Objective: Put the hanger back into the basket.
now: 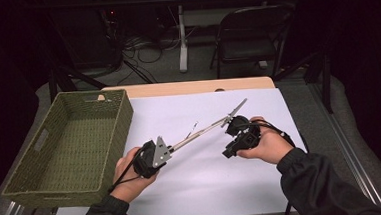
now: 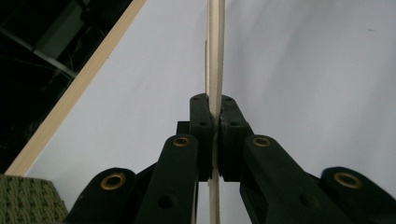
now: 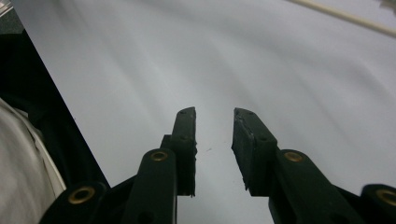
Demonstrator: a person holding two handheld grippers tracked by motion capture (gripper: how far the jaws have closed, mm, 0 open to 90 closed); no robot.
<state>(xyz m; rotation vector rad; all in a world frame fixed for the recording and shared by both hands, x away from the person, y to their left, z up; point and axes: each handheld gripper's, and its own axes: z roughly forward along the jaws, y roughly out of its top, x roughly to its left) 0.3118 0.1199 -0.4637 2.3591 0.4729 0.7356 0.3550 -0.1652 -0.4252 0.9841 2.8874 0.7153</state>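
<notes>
olive-green woven basket [image 1: 70, 145], white table sheet [image 1: 208, 186], black tool [image 2: 212, 135]

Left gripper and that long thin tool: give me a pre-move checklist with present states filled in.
1. Left gripper shut on the long thin tool: ok, jaws pinch its shaft.
2. Right gripper free: ok, jaws open with nothing between.
3. Tool off the white sheet: cannot tell, though it looks raised.
4. Woven basket ready to receive: ok, it looks empty.
5. Tool's far end unobstructed: cannot tell; it crosses beside the right hand.
</notes>
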